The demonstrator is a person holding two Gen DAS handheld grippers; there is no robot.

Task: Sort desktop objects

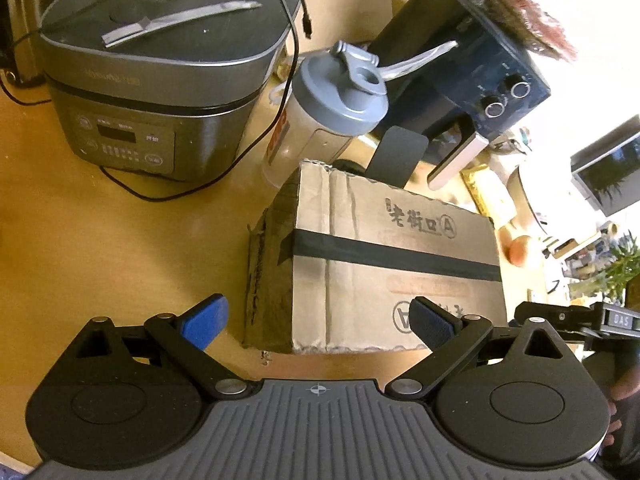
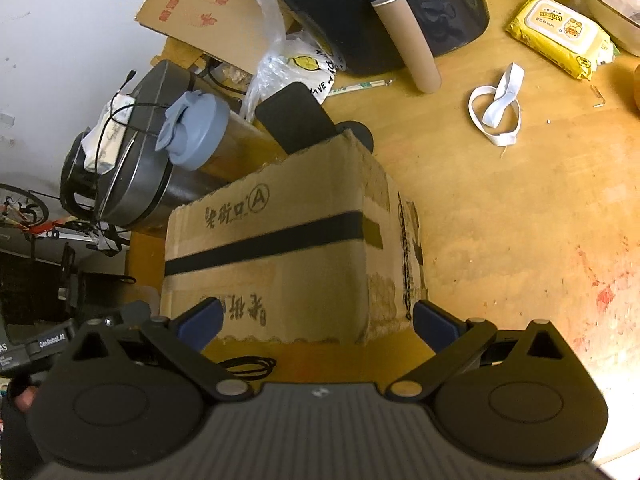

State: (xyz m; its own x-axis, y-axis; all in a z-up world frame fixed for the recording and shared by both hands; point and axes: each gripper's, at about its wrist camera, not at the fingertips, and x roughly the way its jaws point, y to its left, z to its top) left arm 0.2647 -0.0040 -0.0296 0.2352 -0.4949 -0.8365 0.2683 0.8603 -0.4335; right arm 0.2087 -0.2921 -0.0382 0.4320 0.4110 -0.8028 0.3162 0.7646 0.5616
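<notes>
A taped cardboard box [image 1: 384, 264] with black marker writing stands on the wooden table [image 1: 100, 248]. My left gripper [image 1: 320, 322] is open, its blue pads [image 1: 204, 320] straddling the box's near left corner without touching. In the right wrist view the same box [image 2: 288, 252] fills the middle. My right gripper [image 2: 320, 322] is open, its pads [image 2: 434, 326] either side of the box's near right end. A shaker bottle with a grey lid [image 1: 320, 116] and a black phone [image 1: 396, 152] stand just behind the box.
A grey rice cooker [image 1: 152, 80] with a trailing black cable stands at the left. A dark air fryer [image 2: 384, 8] stands behind. A yellow wipes pack [image 2: 560, 36], a white elastic band [image 2: 496, 108] and a plastic bag [image 2: 284, 60] lie on the table [image 2: 520, 220].
</notes>
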